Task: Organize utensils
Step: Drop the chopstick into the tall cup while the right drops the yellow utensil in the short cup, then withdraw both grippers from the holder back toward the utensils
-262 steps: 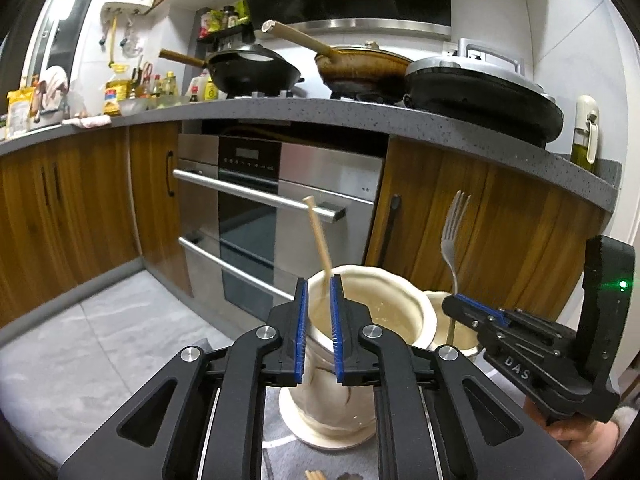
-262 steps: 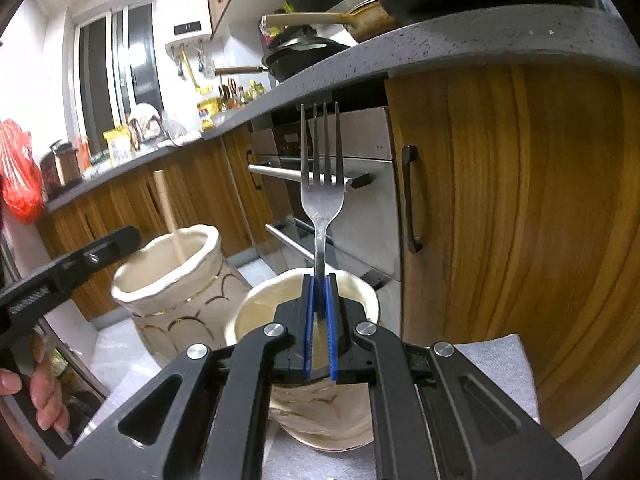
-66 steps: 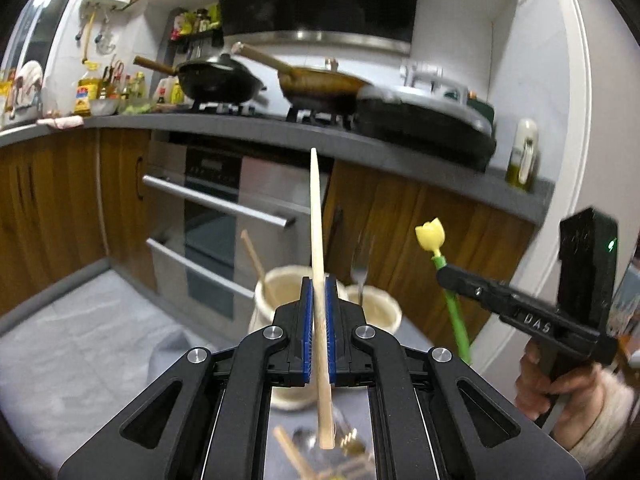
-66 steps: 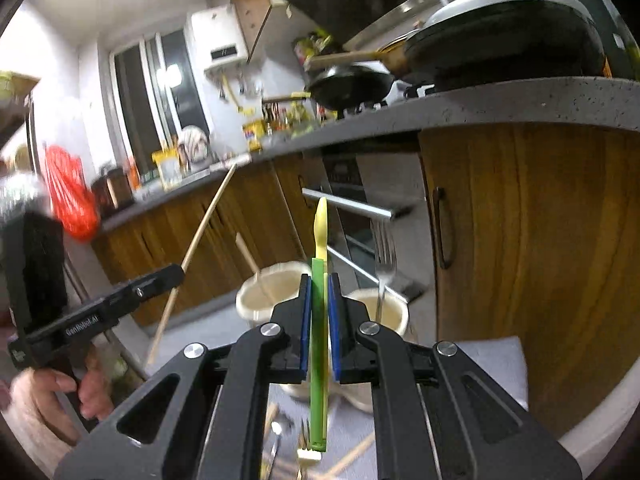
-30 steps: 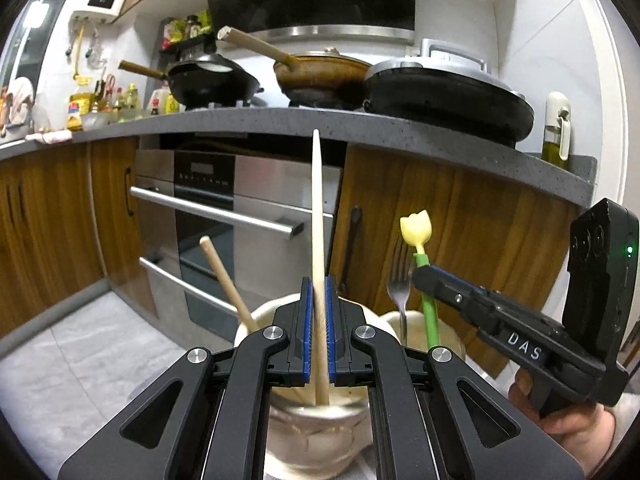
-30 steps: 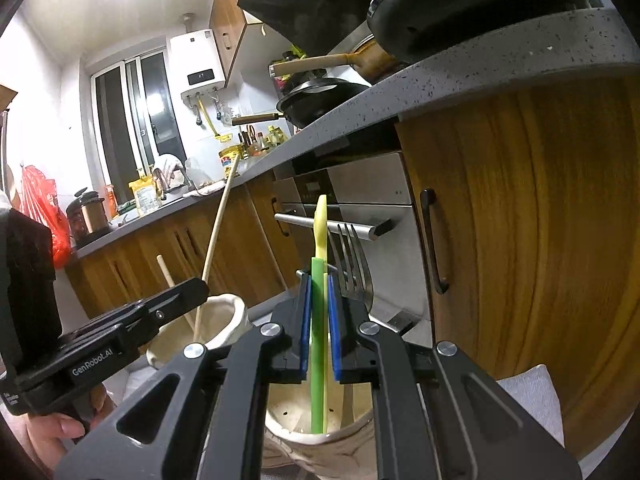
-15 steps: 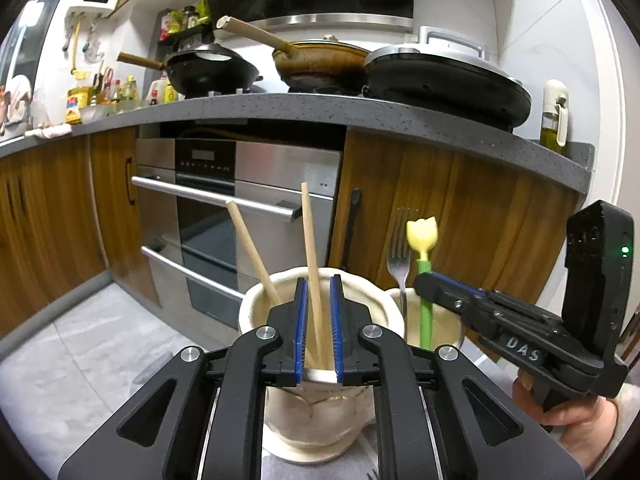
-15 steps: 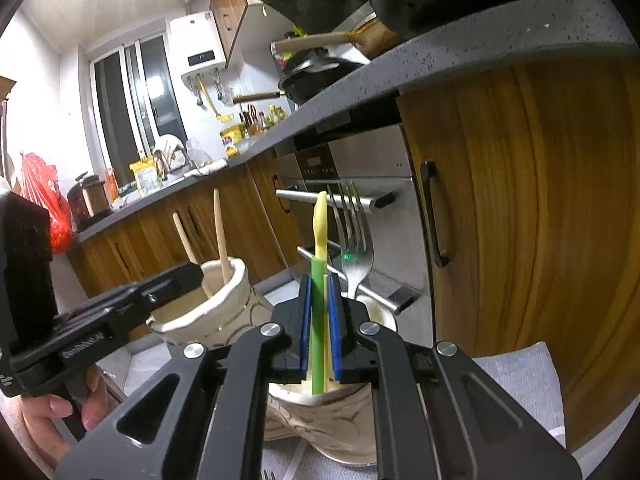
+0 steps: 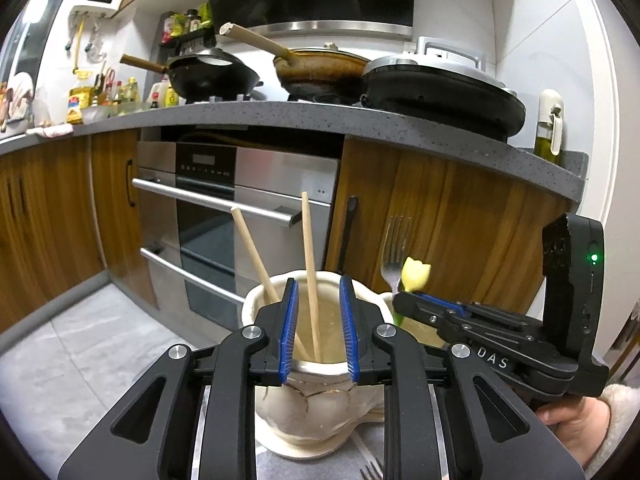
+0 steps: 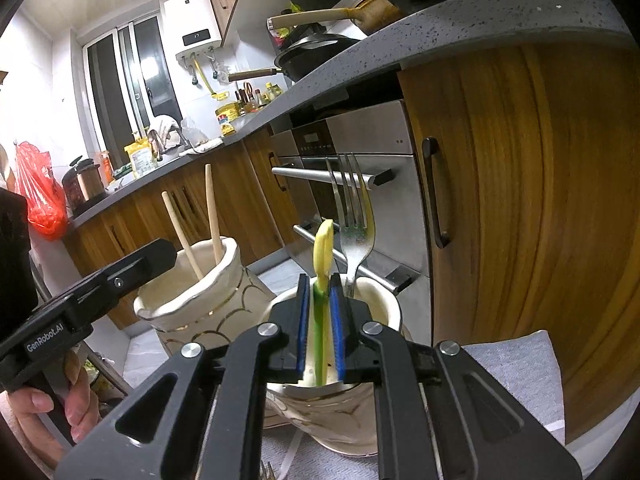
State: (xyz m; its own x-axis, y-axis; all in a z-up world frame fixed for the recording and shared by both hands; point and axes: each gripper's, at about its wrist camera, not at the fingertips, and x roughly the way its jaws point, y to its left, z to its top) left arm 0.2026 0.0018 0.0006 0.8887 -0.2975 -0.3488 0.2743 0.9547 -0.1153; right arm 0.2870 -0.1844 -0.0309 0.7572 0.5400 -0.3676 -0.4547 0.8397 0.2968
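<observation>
Kitchen floor by the oven; the left gripper (image 9: 318, 332), released, brackets an upright chopstick (image 9: 309, 264) inside the left jar (image 9: 308, 400); the right gripper (image 10: 319, 330), jaws just parted, flanks the upright green utensil (image 10: 320, 312) in the right jar (image 10: 340, 412).

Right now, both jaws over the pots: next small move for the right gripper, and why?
Probably finish opening the right gripper, then lift clear. Its jaws have just been opening, yet the green utensil between them stands with its tip inside the right pot beside the fork. The left gripper already stands clear of its chopstick.
</observation>
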